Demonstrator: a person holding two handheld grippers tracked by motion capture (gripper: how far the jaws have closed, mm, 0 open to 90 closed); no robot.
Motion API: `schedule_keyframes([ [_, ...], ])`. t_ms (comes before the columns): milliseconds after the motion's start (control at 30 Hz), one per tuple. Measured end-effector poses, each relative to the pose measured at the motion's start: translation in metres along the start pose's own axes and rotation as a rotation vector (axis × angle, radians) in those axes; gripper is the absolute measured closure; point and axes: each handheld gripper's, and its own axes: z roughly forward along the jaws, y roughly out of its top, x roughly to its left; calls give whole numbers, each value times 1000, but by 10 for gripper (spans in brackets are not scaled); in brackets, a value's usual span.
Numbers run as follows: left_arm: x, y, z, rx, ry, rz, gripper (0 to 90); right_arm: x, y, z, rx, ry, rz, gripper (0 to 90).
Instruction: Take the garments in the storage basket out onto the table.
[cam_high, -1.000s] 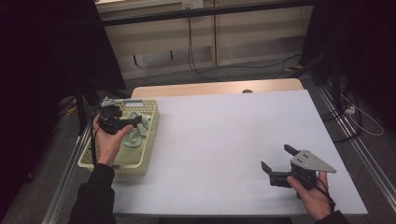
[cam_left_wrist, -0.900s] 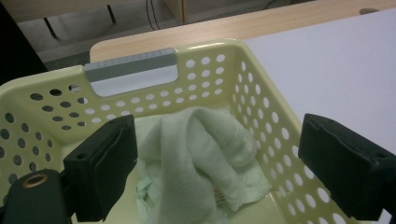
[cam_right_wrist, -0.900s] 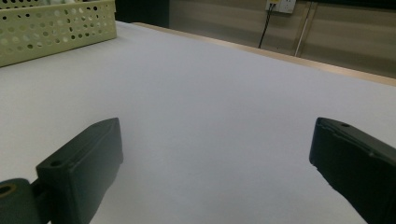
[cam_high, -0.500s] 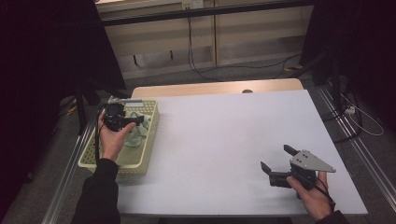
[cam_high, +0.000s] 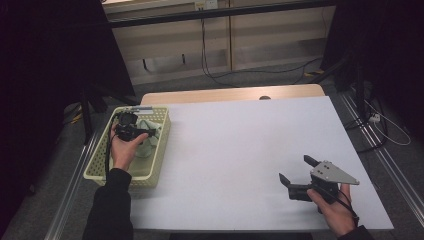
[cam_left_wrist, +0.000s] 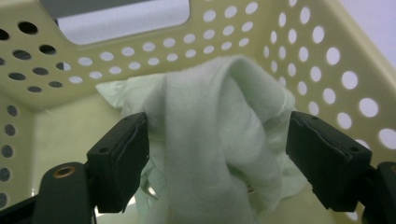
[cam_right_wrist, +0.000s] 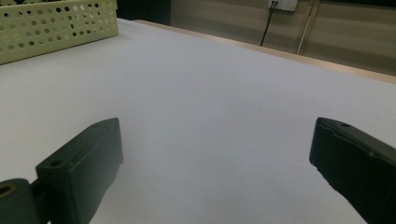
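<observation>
The white bench carries a pale yellow perforated basket at its left edge, and in it lies a crumpled pale green cloth. The left gripper reaches into the basket, its fingers just closing around a raised fold (not yet pinching it). The right gripper hovers at the near right, fingers wide apart, holding nothing.

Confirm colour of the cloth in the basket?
Pale mint green cloth, plain, no pattern; clearest in the left gripper view.

The basket is smooth, perforated pale-yellow plastic. The cloth inside it is soft, matt, fuzzy pale-green fabric. The table surface is matt white with a wooden far edge.
</observation>
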Motion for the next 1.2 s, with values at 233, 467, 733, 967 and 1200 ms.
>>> schedule_keyframes([
  [233, -1, -2, 7, 36, -5, -24, 212, 0, 0, 0, 1, -1, 0, 18],
  [467, -1, -4, 10, 59, -9, -33, 346, 0, 0, 0, 1, 0, 1, 18],
  [733, -1, -5, 14, 93, -25, -47, 423, 1, 0, 0, 2, 0, -1, 18],
  [967, -3, -6, 15, 121, -62, -56, 729, 1, 0, 1, 4, 2, -3, 18],
  [1200, -1, -7, 10, 98, -66, -51, 833, 1, 0, 1, 3, 4, -3, 18],
])
